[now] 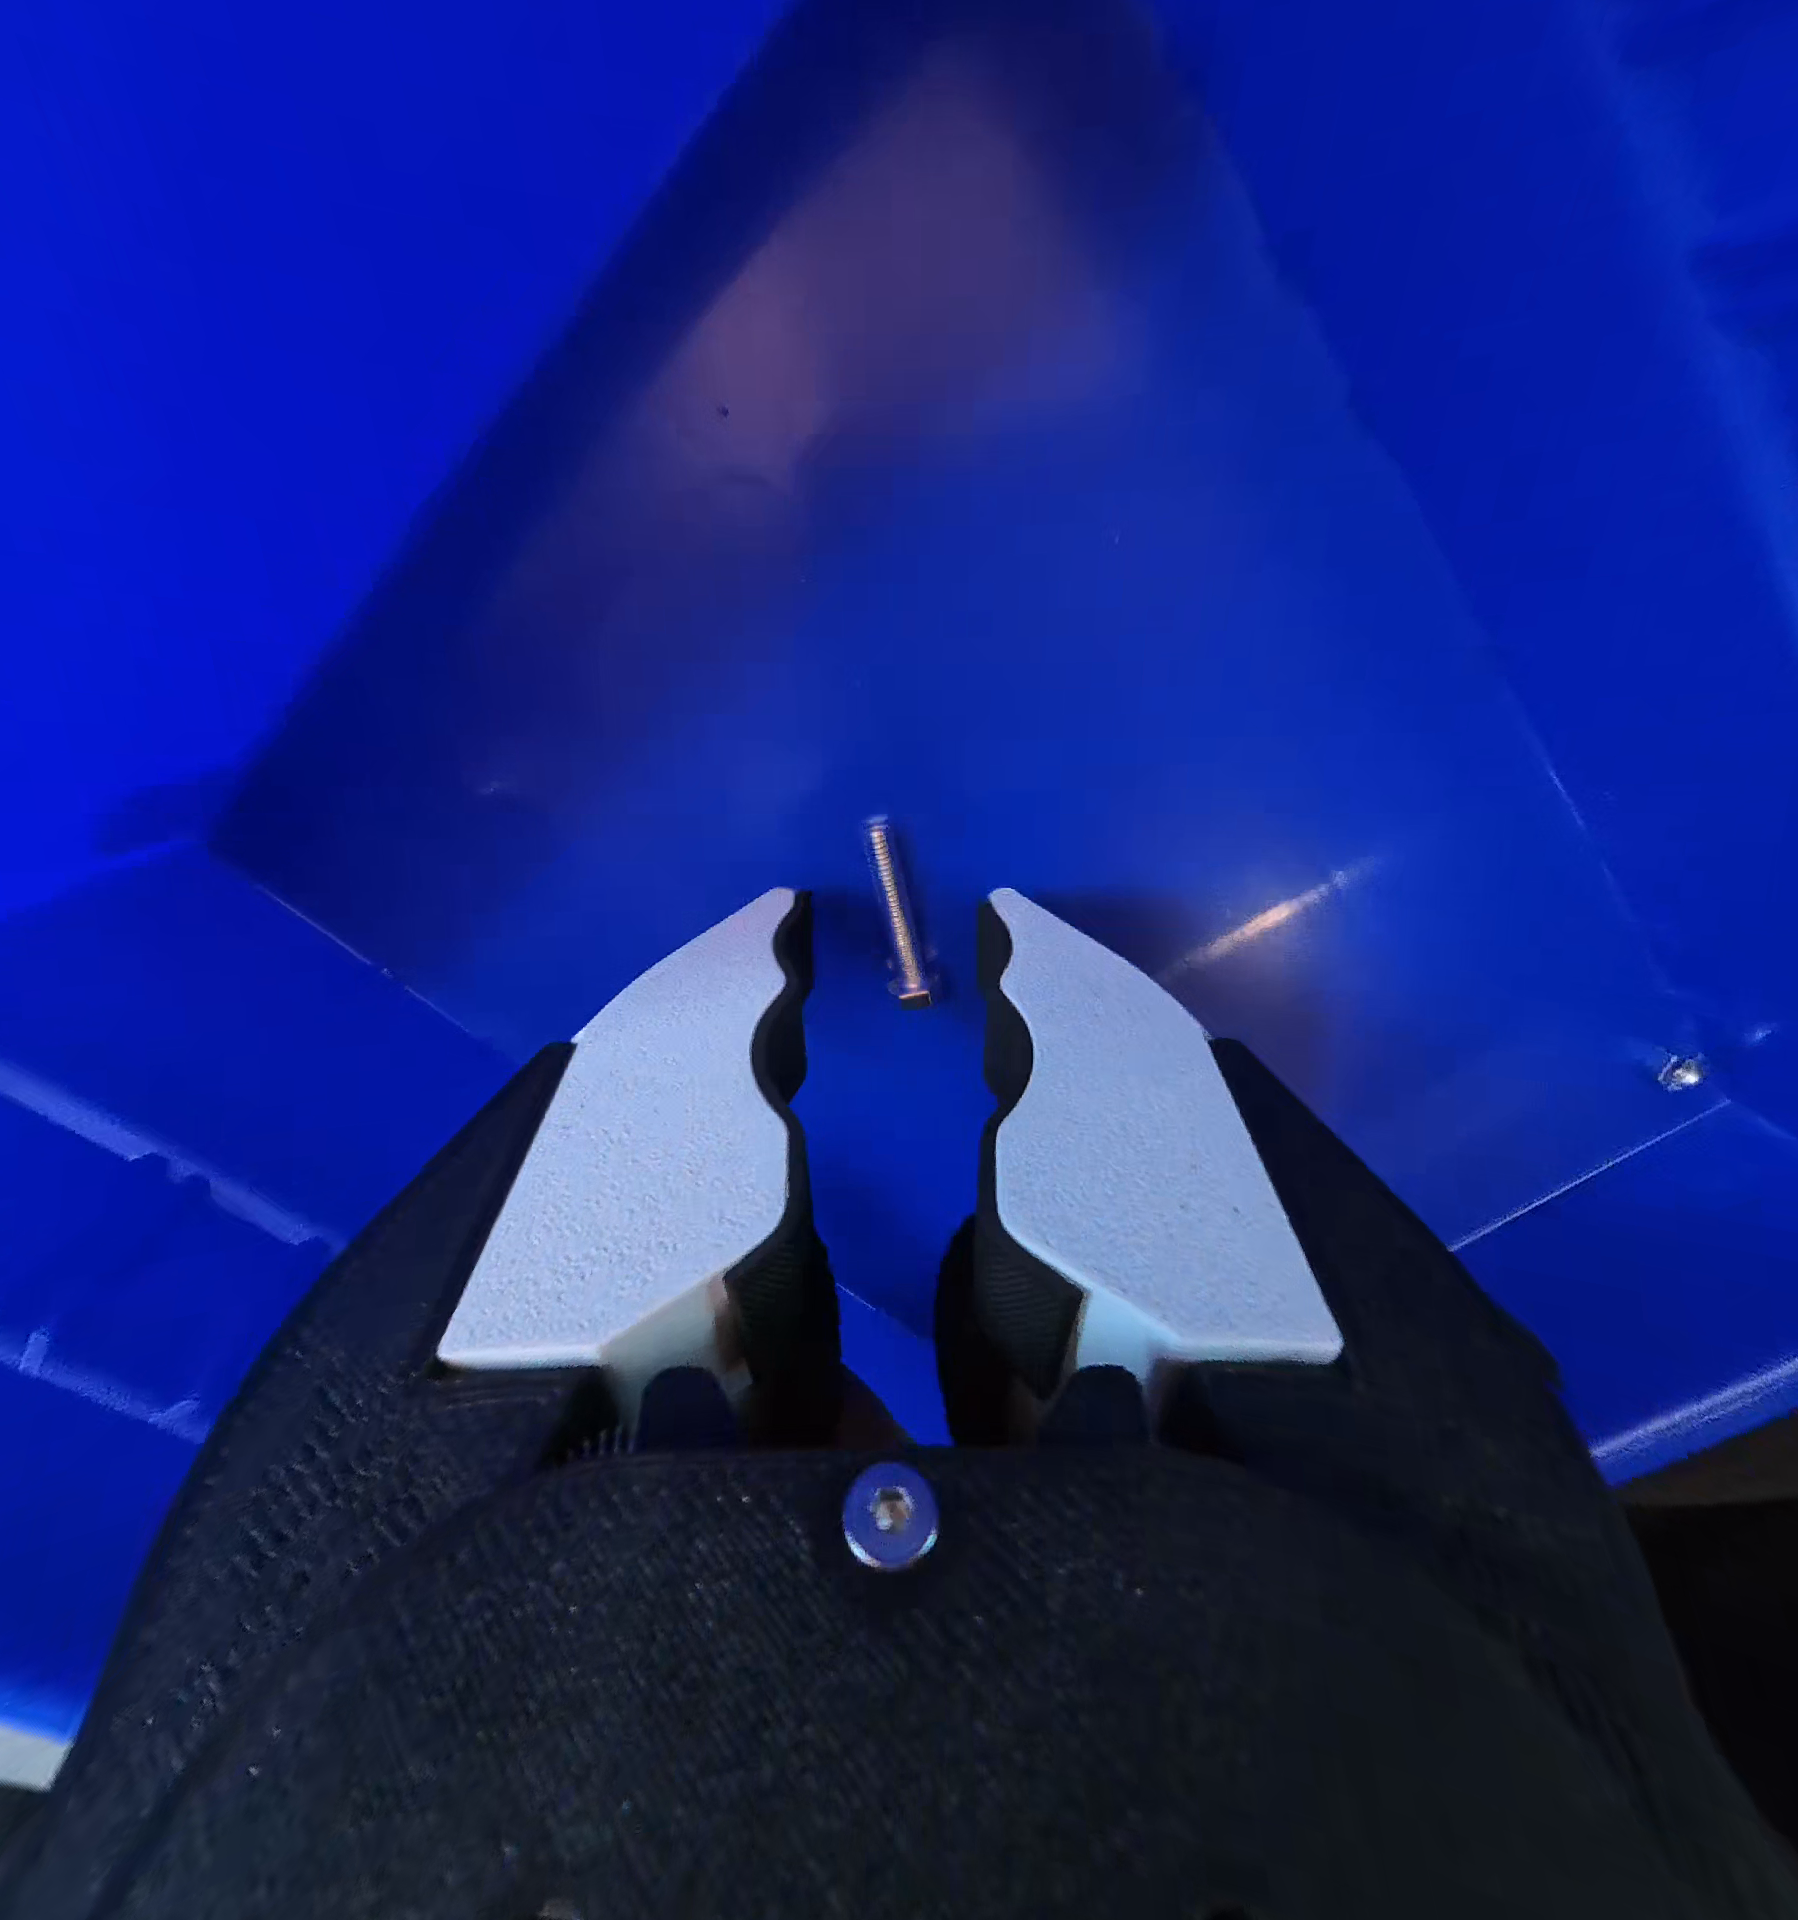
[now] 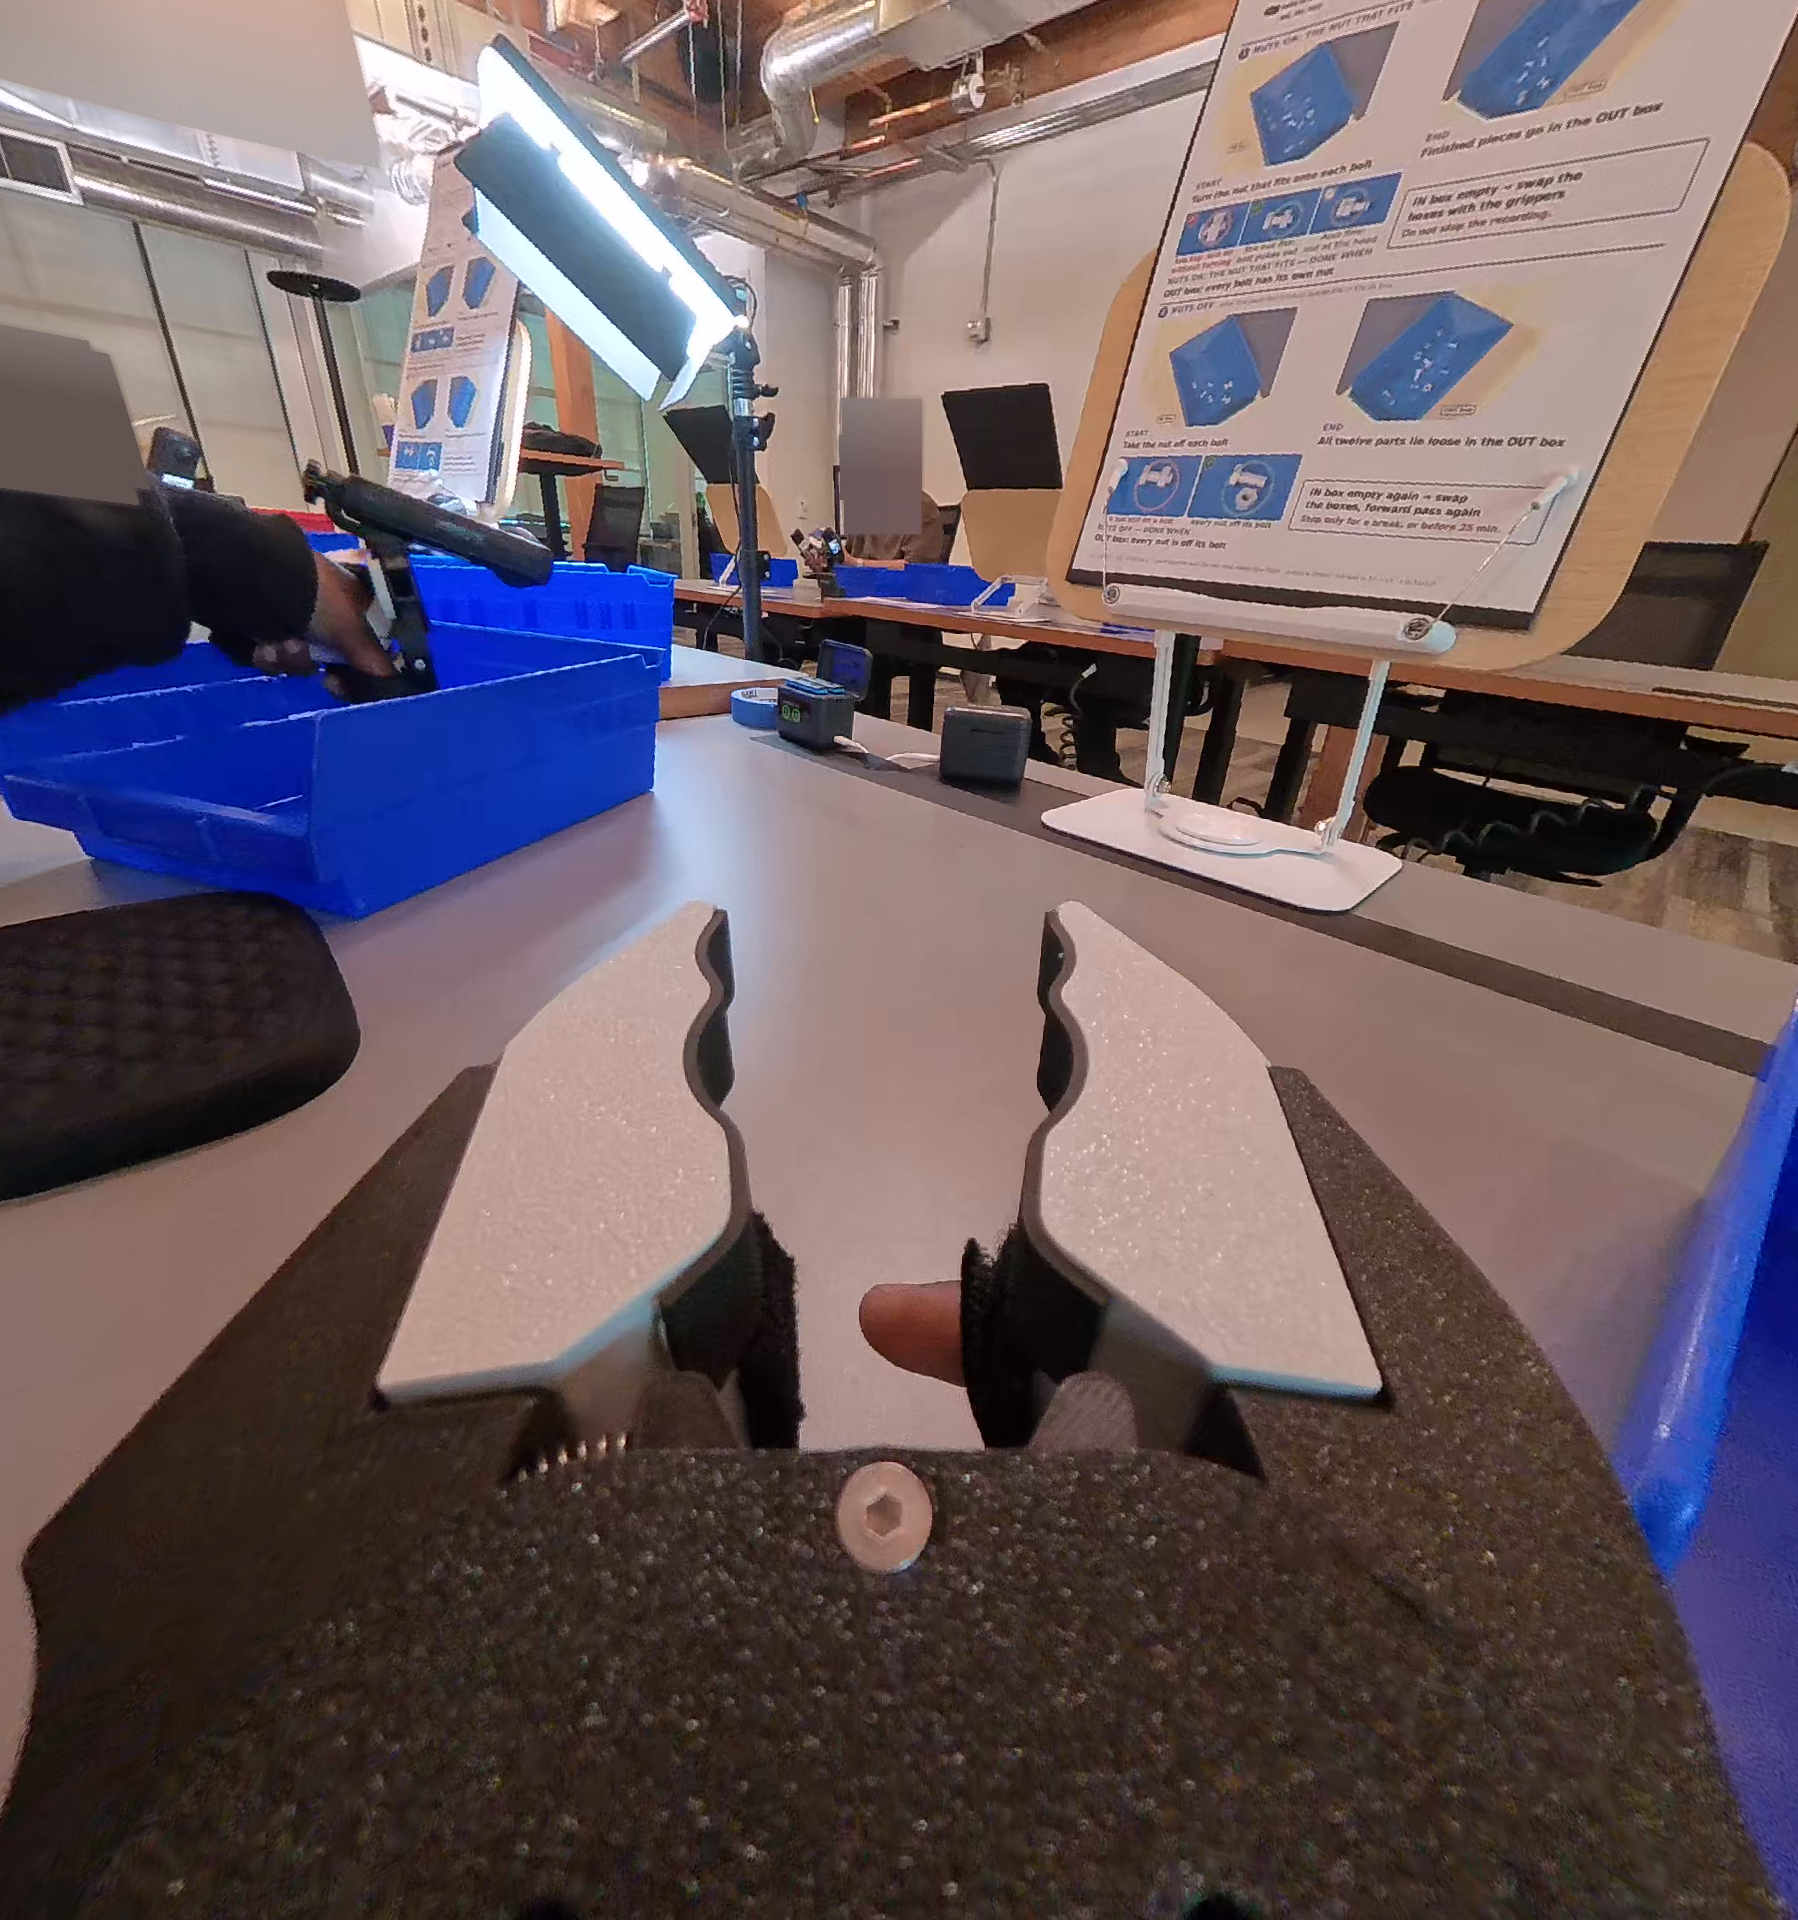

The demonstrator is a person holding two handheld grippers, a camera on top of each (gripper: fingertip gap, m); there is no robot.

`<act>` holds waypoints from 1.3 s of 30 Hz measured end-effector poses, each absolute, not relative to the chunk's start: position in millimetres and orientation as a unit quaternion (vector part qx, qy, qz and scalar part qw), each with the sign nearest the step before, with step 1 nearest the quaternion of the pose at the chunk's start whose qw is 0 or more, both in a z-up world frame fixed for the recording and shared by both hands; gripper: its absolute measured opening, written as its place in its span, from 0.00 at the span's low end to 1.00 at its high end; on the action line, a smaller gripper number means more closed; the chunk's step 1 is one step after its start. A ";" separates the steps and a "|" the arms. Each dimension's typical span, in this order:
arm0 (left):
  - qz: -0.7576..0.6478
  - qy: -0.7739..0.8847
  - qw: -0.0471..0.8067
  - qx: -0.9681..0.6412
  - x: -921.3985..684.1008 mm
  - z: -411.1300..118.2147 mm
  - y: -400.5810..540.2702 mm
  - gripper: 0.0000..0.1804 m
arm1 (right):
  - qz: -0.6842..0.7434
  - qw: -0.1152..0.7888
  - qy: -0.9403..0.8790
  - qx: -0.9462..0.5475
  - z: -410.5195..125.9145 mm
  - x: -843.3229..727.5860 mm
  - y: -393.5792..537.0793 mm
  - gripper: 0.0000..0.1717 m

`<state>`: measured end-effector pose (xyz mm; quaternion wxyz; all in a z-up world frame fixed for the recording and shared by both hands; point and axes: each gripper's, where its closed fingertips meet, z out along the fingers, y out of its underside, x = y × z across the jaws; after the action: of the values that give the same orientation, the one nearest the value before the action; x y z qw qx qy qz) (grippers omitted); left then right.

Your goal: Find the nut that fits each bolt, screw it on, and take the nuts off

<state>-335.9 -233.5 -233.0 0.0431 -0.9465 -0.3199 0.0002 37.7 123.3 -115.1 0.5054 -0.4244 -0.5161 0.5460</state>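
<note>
Two hand-held grippers are in use over a grey table (image 2: 874,831) in a large workroom. Largest on that table is a blue bin (image 2: 355,790) at the left, with a second blue bin (image 2: 1747,1299) at the right edge of the right wrist view. An instruction board (image 2: 1394,312) stands on a white stand (image 2: 1227,842) at the far right of the table, and a black mesh pad (image 2: 116,1039) lies just in front of the left bin. Near the far edge sit two small dark cases (image 2: 983,743) and a roll of blue tape (image 2: 755,707). The left gripper (image 1: 895,904) is lowered into the left bin, a person's hand (image 2: 323,623) on its handle; its fingers (image 1: 687,1091) stand partly open, with blue bin floor (image 1: 978,675) visible between them. A silver bolt (image 1: 900,914) lies flat on that floor, in the gap between the two fingertips, head toward the camera and threaded shank pointing away; clear space shows on each side of it, so neither pad presses on it and nothing is gripped. A small silver nut (image 1: 1682,1070) lies well apart at the right, near the bin wall. The right gripper (image 2: 884,925) is held just above the bare table, jaws wide apart and holding nothing.
</note>
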 end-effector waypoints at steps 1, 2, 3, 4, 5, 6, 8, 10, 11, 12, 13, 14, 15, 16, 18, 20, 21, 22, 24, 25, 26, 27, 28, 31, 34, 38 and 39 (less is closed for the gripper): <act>0.001 -0.320 0.035 -0.947 -336.3 -235.2 -235.3 0.17 | 0.546 0.506 -0.516 -0.424 -115.0 37.7 123.3 0.33; 0.002 -0.319 0.027 -0.947 -336.5 -237.6 -237.5 0.15 | 0.545 0.506 -0.516 -0.424 -115.0 37.6 123.4 0.33; 0.008 -0.318 0.024 -0.948 -338.2 -238.3 -238.7 0.12 | 0.545 0.507 -0.516 -0.424 -115.0 37.8 123.5 0.33; 0.005 -0.317 0.023 -0.948 -337.1 -238.7 -238.1 0.11 | 0.545 0.508 -0.515 -0.424 -114.8 37.8 123.7 0.33; 0.005 -0.317 0.024 -0.948 -337.0 -238.6 -237.6 0.09 | 0.545 0.509 -0.514 -0.424 -114.6 37.9 123.8 0.33; 0.006 -0.313 0.024 -0.949 -336.4 -238.9 -237.0 0.07 | 0.545 0.509 -0.514 -0.424 -114.6 37.9 123.9 0.33; 0.010 -0.301 0.027 -0.953 -334.9 -239.2 -235.4 0.03 | 0.545 0.508 -0.515 -0.424 -114.9 37.6 124.0 0.33; 0.026 -0.287 0.029 -0.957 -335.1 -238.8 -235.3 0.03 | 0.544 0.509 -0.515 -0.423 -114.9 37.5 123.7 0.33; 0.033 -0.281 0.032 -0.959 -334.3 -238.5 -235.2 0.03 | 0.544 0.510 -0.516 -0.423 -115.0 37.5 123.4 0.33; 0.036 -0.277 0.035 -0.960 -332.2 -238.0 -234.6 0.03 | 0.543 0.510 -0.516 -0.422 -115.1 37.6 123.2 0.33; 0.044 -0.275 0.045 -0.959 -331.3 -235.6 -233.7 0.03 | 0.543 0.510 -0.517 -0.422 -115.0 37.5 123.1 0.33; 0.058 -0.273 0.059 -0.958 -331.9 -230.2 -232.3 0.03 | 0.543 0.511 -0.517 -0.421 -115.0 37.5 122.9 0.33; 0.073 -0.271 0.078 -0.957 -332.0 -222.1 -229.8 0.03 | 0.543 0.510 -0.517 -0.421 -115.2 37.5 122.7 0.33; 0.088 -0.269 0.108 -0.953 -331.6 -210.7 -225.2 0.03 | 0.543 0.510 -0.518 -0.421 -115.4 37.3 122.6 0.33; 0.120 -0.260 0.192 -0.939 -327.9 -179.6 -210.5 0.03 | 0.542 0.509 -0.519 -0.422 -115.8 36.8 122.4 0.33; 0.154 -0.223 0.311 -0.911 -315.7 -138.2 -187.1 0.03 | 0.541 0.510 -0.520 -0.421 -115.7 36.7 122.0 0.33; 0.164 -0.206 0.374 -0.889 -304.9 -116.1 -174.7 0.03 | 0.540 0.511 -0.520 -0.420 -115.8 36.7 121.8 0.33; 0.164 -0.179 0.437 -0.866 -288.4 -95.2 -161.3 0.03 | 0.540 0.510 -0.521 -0.420 -116.0 36.6 121.5 0.32; 0.148 -0.131 0.545 -0.815 -247.6 -60.4 -136.9 0.03 | 0.538 0.510 -0.524 -0.419 -116.6 36.0 120.7 0.32; 0.132 -0.101 0.592 -0.789 -222.7 -46.0 -125.1 0.03 | 0.537 0.510 -0.526 -0.419 -117.0 35.8 120.3 0.32; 0.114 -0.082 0.633 -0.762 -199.4 -34.8 -114.5 0.03 | 0.535 0.510 -0.527 -0.418 -117.3 35.5 119.8 0.32; 0.090 -0.073 0.661 -0.741 -177.5 -28.9 -104.6 0.03 | 0.534 0.511 -0.529 -0.417 -117.6 35.4 119.1 0.32; 0.064 -0.062 0.688 -0.720 -156.5 -24.8 -94.7 0.03 | 0.532 0.512 -0.531 -0.416 -117.8 35.4 118.4 0.31; -0.003 -0.032 0.739 -0.673 -105.6 -27.5 -68.5 0.03 | 0.528 0.514 -0.538 -0.410 -118.6 35.1 115.8 0.31; -0.031 -0.003 0.757 -0.653 -72.2 -45.8 -45.9 0.03 | 0.526 0.509 -0.545 -0.408 -120.4 34.0 113.5 0.30; -0.026 0.042 0.751 -0.658 -42.3 -79.4 -19.7 0.03 | 0.525 0.496 -0.563 -0.402 -123.2 32.2 108.0 0.26; -0.027 0.051 0.747 -0.662 -37.3 -87.6 -14.2 0.03 | 0.524 0.489 -0.573 -0.398 -124.7 31.2 104.7 0.24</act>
<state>-37.3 -14.2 -87.6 0.7473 -0.6619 0.0508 -0.0273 31.2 104.7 -124.7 0.4891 -0.3982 -0.5727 0.5236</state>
